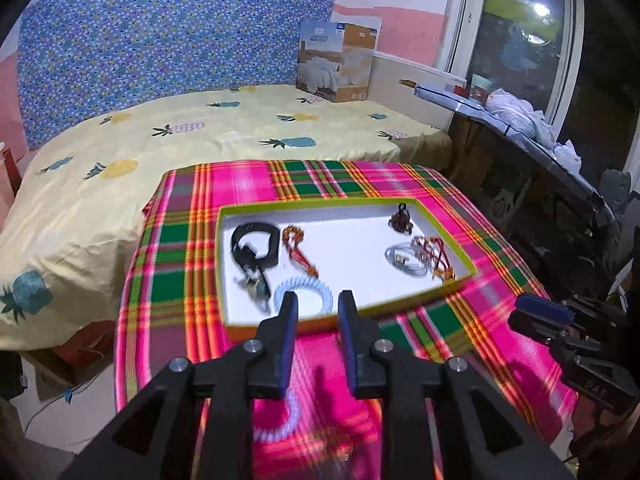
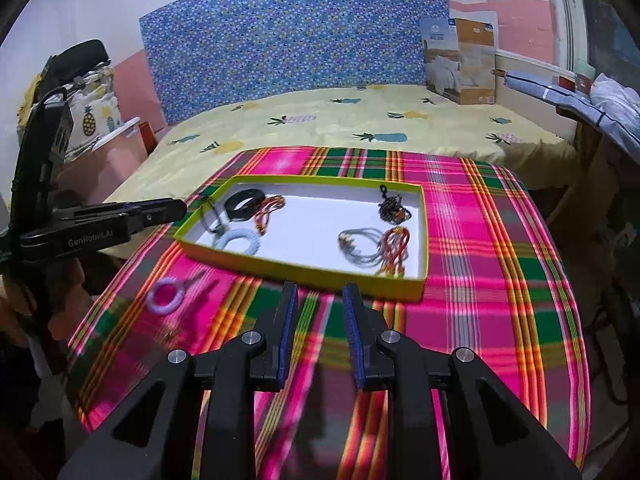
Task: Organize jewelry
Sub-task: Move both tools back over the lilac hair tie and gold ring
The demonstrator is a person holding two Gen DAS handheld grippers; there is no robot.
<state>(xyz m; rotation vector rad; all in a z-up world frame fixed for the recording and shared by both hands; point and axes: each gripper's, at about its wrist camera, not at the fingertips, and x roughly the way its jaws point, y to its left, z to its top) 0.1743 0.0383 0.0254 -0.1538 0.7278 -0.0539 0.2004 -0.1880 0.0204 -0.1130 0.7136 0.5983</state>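
Jewelry tray point(image 2: 304, 270): shallow, white-floored, lime-green rim, set on the worktop point(image 2: 500, 280) under a pink, green and orange plaid cloth.

Contents, left group: black band point(image 2: 243, 203); red-and-gold beaded bracelet point(image 2: 267, 211) just beside it; pale blue coiled bracelet point(image 2: 237, 241) near the front rim; a small dark pendant on a cord point(image 1: 256, 280), blurred.

Contents, right group: dark beaded charm point(image 2: 391, 207) toward the far side; silvery-blue bangles point(image 2: 362, 250); red corded bracelets with gold ends point(image 2: 394, 252) touching or overlapping them, which one I cannot tell.

Outstanding: one pale lilac coiled bracelet point(image 2: 167, 295) on the cloth in front of the tray's left corner, outside it. Something thin lies just beside it, too smeared to name.

Progress, as judged: most pieces are in the tray, loosely in two clusters; at least the lilac coil is left to bring in.

Left gripper point(image 1: 318, 310): jaws moderately parted, nothing between them; fingertips over the tray's near rim in its own view.

Right gripper point(image 2: 320, 300): jaws narrowly parted, empty, over bare cloth just short of the tray.

Surroundings: bed point(image 2: 360, 128) with pineapple-print sheet behind the worktop; blue patterned headboard point(image 2: 296, 40); bedding box point(image 2: 460, 64) at the far corner.
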